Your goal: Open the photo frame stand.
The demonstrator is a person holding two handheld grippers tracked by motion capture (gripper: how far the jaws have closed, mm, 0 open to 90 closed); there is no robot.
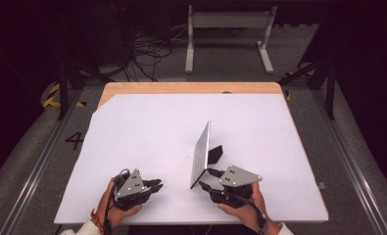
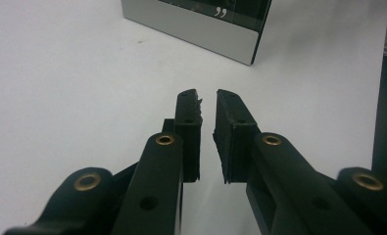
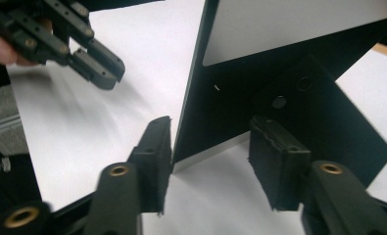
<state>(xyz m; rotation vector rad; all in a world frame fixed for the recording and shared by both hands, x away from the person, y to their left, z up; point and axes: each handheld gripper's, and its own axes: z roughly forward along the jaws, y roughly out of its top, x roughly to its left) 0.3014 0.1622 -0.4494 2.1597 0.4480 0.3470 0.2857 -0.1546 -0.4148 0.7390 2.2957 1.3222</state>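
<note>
White sheet first, the biggest thing here: it covers my bench (image 1: 147,132) almost edge to edge, smooth and matt, with a strip of pale wood showing along the far side. Standing on it is the picture frame (image 1: 201,152), and everything else I'll place from that. It's a thin rectangular panel, leaning back on a black fold-out stand (image 1: 214,154) behind it; silvery brushed border at the front, flat black back with a couple of round fittings, seen close in the right gripper view (image 3: 259,93).

My right tongs (image 1: 206,186) sit at the frame's near lower corner. They're parted, one black ribbed pad either side of the frame's bottom edge (image 3: 205,154); the left-hand pad looks right up against the edge, the other stands clear, so nothing is pinched. My left tongs (image 1: 155,186) are off to the frame's left, well apart from it, tips nearly together with just a narrow slit between the pads and nothing in it; from their own camera the frame's front corner (image 2: 205,36) lies ahead.

By my reading I'm at the let-go stage, the frame set upright and resting on its own stand. Next move, I reckon: draw the right tongs straight back from that corner without nudging it, since the panel looks light and tippy.
</note>
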